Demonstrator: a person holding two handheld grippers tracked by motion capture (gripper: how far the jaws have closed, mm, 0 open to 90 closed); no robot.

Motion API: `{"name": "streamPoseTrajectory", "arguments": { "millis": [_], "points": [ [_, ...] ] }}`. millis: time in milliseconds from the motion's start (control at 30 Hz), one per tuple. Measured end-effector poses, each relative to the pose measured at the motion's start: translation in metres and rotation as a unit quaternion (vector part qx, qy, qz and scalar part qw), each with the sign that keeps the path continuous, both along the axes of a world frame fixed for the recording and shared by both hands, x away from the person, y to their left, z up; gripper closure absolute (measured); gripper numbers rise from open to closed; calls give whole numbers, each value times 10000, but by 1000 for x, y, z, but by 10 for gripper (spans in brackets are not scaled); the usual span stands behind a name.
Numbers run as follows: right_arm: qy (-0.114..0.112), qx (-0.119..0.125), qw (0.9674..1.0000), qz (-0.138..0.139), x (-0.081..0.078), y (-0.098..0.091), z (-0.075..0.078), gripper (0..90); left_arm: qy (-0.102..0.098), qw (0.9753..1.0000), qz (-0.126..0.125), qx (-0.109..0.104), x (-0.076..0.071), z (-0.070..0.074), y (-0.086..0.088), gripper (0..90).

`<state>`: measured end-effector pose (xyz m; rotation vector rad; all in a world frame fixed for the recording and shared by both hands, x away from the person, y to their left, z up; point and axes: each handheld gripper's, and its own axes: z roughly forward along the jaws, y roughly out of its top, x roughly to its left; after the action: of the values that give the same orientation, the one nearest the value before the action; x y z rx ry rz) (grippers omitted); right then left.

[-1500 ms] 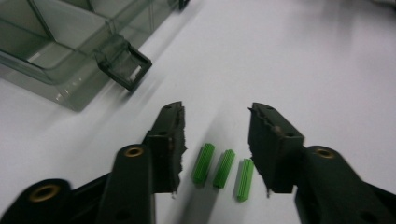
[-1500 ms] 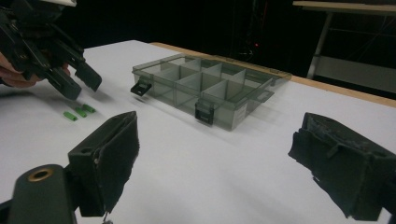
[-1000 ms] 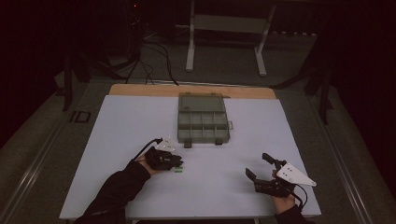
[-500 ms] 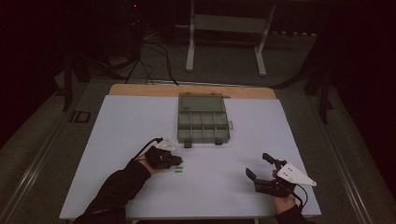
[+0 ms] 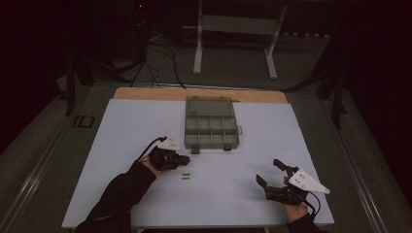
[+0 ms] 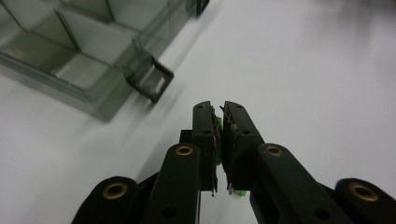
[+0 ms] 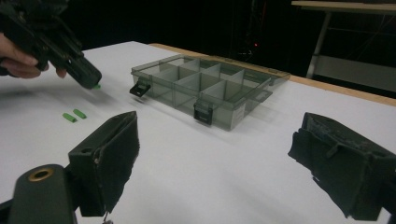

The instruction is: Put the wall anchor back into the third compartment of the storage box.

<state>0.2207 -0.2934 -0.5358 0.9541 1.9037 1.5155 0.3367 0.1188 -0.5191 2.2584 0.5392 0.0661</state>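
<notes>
No brand or writing can be read on anything here. A white table top (image 5: 145,126) with a wooden strip along its far edge stands in a dark room; cables and a metal stand sit on the floor beyond it. A smoky clear compartment box (image 5: 210,124), lid open, lies toward the far middle. Just near-left of the box, the left gripper (image 6: 217,122) is clenched on a small green piece (image 6: 218,126), lifted off the table. Two more green pieces (image 5: 185,176) lie on the table just nearer than that gripper. Well near-right of the box, the right gripper (image 5: 270,173) rests with jaws spread wide, holding nothing.
</notes>
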Motion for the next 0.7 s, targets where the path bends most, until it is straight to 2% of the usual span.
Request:
{"name": "streamPoseTrajectory", "arguments": {
  "millis": [67, 133, 333, 400, 433, 500, 700],
  "points": [
    [-17, 2, 10000, 4, 0, 0, 1, 130, -81, 9999, 34, -60, 3, 12, -1, 835],
    [-7, 3, 10000, 1, 0, 0, 0, 130, -132, 9999, 45, -83, 5, 17, -2, 835],
    [-14, 15, 10000, 5, -1, 0, 1, 129, -210, 9995, 154, -167, 14, 32, -8, 835],
    [-14, 10, 10000, 3, -1, 0, 0, 129, -210, 9995, 154, -167, 14, 32, -8, 835],
    [-12, 30, 10000, 10, 0, -1, 0, 130, -219, 9991, 205, -304, 19, 37, -10, 835],
    [-18, 19, 10000, 8, 0, -1, 0, 130, -245, 9985, 290, -383, 24, 42, -13, 835],
    [0, 38, 10000, 4, 0, -2, 0, 130, -297, 9980, 448, -346, 37, 50, -25, 835]
  ]
}}
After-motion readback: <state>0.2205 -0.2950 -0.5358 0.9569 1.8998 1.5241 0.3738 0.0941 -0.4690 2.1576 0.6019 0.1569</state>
